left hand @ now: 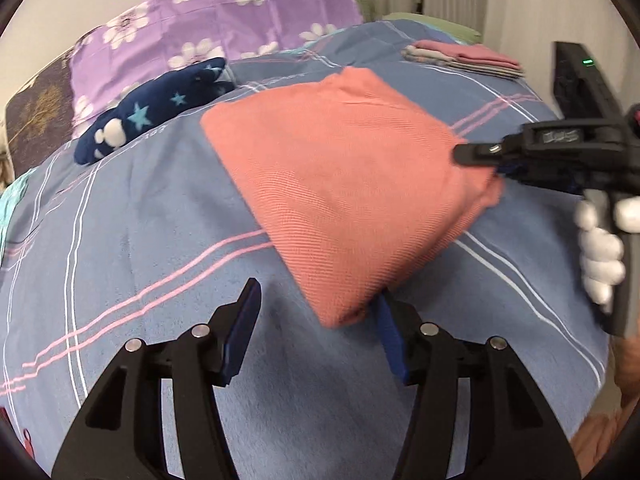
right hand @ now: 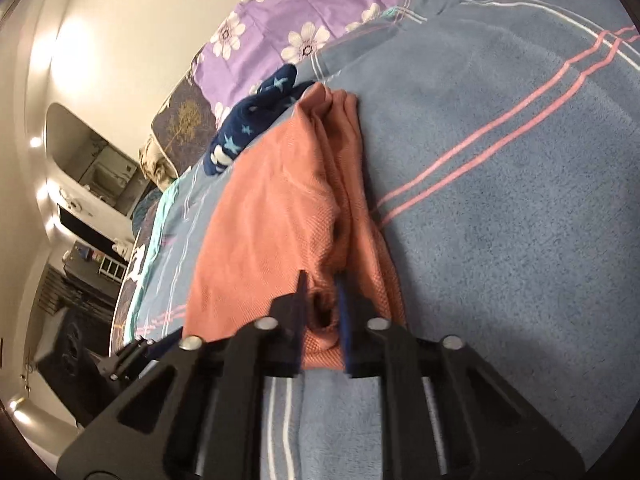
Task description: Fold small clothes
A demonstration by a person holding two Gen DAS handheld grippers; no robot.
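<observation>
A folded salmon-pink garment lies on the blue striped bedspread. My left gripper is open, its right finger just under the garment's near corner. My right gripper comes in from the right and is shut on the garment's right edge. In the right wrist view the right gripper pinches bunched pink cloth between its blue pads.
A navy star-print garment lies at the back left by a purple floral pillow. A stack of folded clothes sits at the back right. A wall stands behind the bed.
</observation>
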